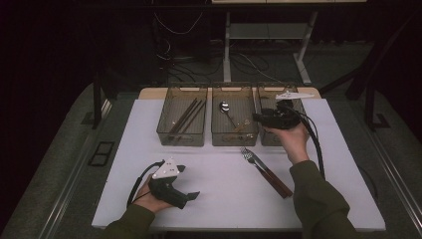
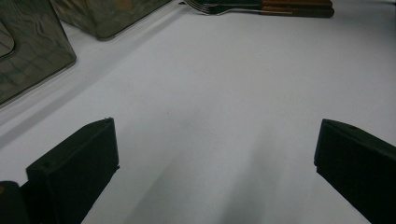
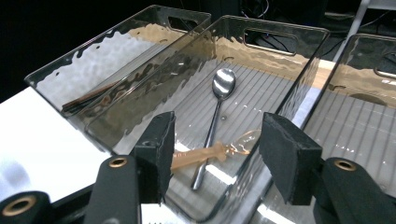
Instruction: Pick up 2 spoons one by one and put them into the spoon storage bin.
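Lying lengthwise in the middle ribbed, clear plastic bin (image 3: 280, 35), the shiny metal spoon (image 3: 215, 121) points its bowl away; a translucent amber spoon (image 3: 210, 153) crosses its handle. Right claw (image 3: 217, 158) gapes empty above; left claw (image 2: 215, 163) spreads wide over the white worktop (image 2: 233, 84).

bystander items on and around the table

the left bin (image 1: 182, 122) holds dark chopsticks (image 1: 187, 115) lying lengthwise. a fork (image 1: 248, 156) and wooden-handled cutlery (image 1: 273, 180) lie side by side on the white table (image 1: 219, 189), well apart from the bins. behind the table, cables (image 1: 174, 55) trail across the floor beside a desk frame (image 1: 263, 32).
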`<state>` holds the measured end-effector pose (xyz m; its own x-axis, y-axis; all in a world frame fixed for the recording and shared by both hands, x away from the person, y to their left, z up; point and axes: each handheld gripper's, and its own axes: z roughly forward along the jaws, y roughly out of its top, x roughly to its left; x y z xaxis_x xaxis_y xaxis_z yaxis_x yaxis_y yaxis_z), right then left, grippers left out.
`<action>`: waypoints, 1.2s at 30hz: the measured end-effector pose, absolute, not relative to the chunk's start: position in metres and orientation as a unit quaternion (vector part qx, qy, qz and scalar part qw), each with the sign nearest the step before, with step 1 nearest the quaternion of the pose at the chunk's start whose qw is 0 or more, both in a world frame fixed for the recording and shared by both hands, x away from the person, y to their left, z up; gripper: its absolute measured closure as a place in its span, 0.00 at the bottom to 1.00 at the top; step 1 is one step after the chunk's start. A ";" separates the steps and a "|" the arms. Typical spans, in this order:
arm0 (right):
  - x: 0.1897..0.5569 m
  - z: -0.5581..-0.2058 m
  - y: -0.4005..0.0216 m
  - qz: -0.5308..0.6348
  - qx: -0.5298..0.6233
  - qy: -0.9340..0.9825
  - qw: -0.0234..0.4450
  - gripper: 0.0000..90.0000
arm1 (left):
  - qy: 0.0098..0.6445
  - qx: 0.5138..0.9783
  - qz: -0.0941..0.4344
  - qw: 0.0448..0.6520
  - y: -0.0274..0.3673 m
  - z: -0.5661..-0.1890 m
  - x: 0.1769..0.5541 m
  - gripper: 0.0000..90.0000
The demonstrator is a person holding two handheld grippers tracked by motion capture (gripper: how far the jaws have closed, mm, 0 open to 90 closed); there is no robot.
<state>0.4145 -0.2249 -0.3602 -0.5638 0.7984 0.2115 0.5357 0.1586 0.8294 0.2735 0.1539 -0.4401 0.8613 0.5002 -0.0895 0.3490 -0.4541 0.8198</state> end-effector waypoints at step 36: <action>0.324 -0.401 -0.292 0.443 0.417 0.778 0.158 0.31 | 0.256 0.847 0.081 0.459 0.158 -0.440 0.275 0.00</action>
<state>0.3237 -0.2918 -0.4011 -0.6032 0.7880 0.1231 0.5088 0.2613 0.8203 0.2754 0.1583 -0.4400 0.8557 0.5080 -0.0985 0.3600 -0.4477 0.8185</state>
